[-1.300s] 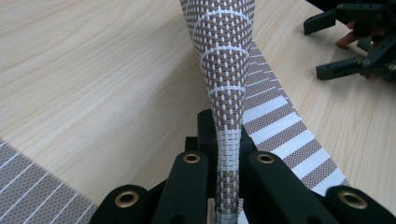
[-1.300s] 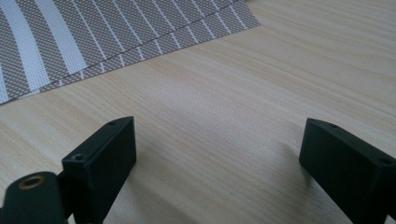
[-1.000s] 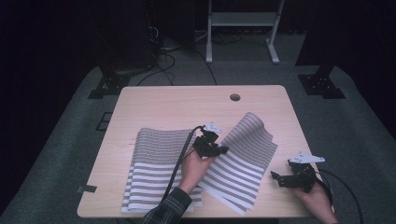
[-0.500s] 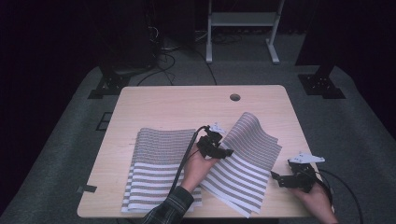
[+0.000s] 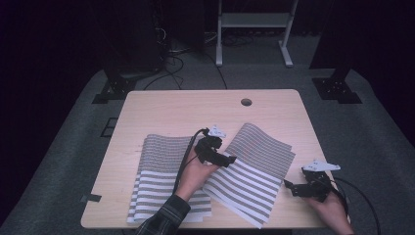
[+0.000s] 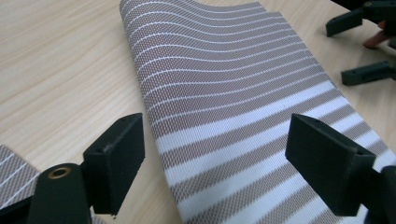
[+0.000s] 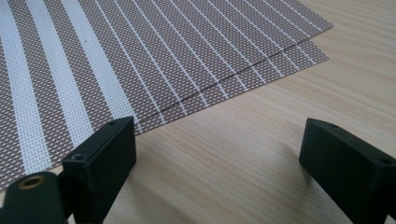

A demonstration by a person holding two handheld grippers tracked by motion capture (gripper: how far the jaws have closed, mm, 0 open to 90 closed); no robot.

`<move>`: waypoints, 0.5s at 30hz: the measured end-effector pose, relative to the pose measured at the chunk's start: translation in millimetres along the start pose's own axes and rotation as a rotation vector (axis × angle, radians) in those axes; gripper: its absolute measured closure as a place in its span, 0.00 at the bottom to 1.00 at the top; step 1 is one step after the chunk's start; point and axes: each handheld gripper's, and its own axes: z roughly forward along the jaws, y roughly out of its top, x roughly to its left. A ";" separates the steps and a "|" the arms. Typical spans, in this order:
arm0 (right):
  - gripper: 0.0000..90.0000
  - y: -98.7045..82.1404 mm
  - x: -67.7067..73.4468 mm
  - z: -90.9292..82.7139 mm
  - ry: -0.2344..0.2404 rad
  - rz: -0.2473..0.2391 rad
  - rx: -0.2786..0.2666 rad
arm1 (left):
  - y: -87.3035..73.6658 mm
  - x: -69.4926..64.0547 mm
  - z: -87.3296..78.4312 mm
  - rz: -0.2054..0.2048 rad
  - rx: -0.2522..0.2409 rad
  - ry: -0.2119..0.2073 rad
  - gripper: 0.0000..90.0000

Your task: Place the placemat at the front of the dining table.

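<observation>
Two striped woven placemat sets lie on the wooden table [image 5: 161, 110]. The left mat [image 5: 159, 183] lies flat near the front edge. The right mats [image 5: 257, 166] sit at an angle, two layers with offset edges [image 7: 140, 56]. My left gripper [image 5: 226, 159] hovers over the right mats' left edge [image 6: 233, 93], open, its jaws straddling that edge with nothing between them [image 6: 222, 158]. My right gripper [image 5: 289, 186] is held low at the front right, open [image 7: 224, 163], over bare wood just beside the mats' right edge. It also appears in the left gripper view [image 6: 362, 44].
A round cable hole [image 5: 246, 102] is in the table's far side. Bare wood runs along the back half and the right strip of the table. A white stand [image 5: 252, 29] and dark equipment legs [image 5: 337, 88] are on the carpet beyond. Cables trail from both grippers.
</observation>
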 end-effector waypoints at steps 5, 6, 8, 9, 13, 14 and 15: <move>0.11 0.0 0.0 -0.1 0.000 -0.001 0.001 | -12.3 4.4 -17.9 0.008 0.022 0.019 0.08; 0.11 0.0 0.0 -0.1 0.000 -0.001 0.001 | -15.1 5.5 -21.7 0.006 0.025 0.016 0.07; 0.11 0.0 0.0 0.0 0.000 -0.001 0.000 | -19.6 8.5 -29.3 0.005 0.039 0.006 0.02; 0.11 0.0 -0.1 0.0 0.000 -0.001 0.001 | -22.2 9.8 -33.3 0.006 0.036 0.001 0.02; 0.11 -1.4 -1.6 -1.6 0.007 -0.009 0.001 | -32.9 12.8 -50.5 -0.005 0.026 0.039 0.01; 0.11 -1.9 -2.4 -2.1 0.008 -0.010 0.001 | -36.0 13.5 -54.4 -0.008 0.023 0.045 0.00; 0.11 -2.4 -3.3 -2.7 0.010 -0.011 0.001 | -39.0 14.6 -58.4 -0.005 0.025 0.049 0.00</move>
